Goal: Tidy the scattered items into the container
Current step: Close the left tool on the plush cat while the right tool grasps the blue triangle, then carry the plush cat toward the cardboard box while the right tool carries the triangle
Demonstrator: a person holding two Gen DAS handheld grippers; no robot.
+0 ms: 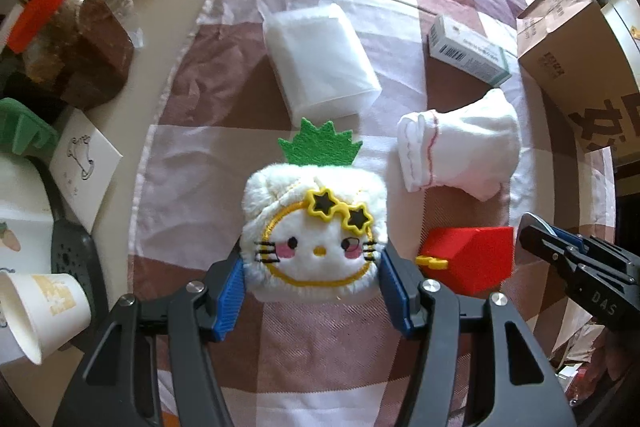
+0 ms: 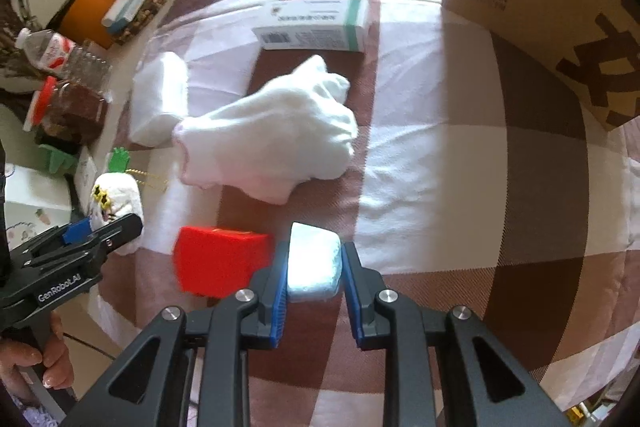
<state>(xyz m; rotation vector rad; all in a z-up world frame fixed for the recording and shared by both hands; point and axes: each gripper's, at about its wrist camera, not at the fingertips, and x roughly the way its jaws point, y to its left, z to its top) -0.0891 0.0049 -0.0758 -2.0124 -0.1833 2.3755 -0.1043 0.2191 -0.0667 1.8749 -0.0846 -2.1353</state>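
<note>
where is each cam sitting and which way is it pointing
Left wrist: on the left gripper, looking forward and down at the plush toy between its fingers; right gripper at right.
Right wrist: on the right gripper, around a pale blue packet; left gripper at left.
Both show the red box, white cloth and cardboard box.
</note>
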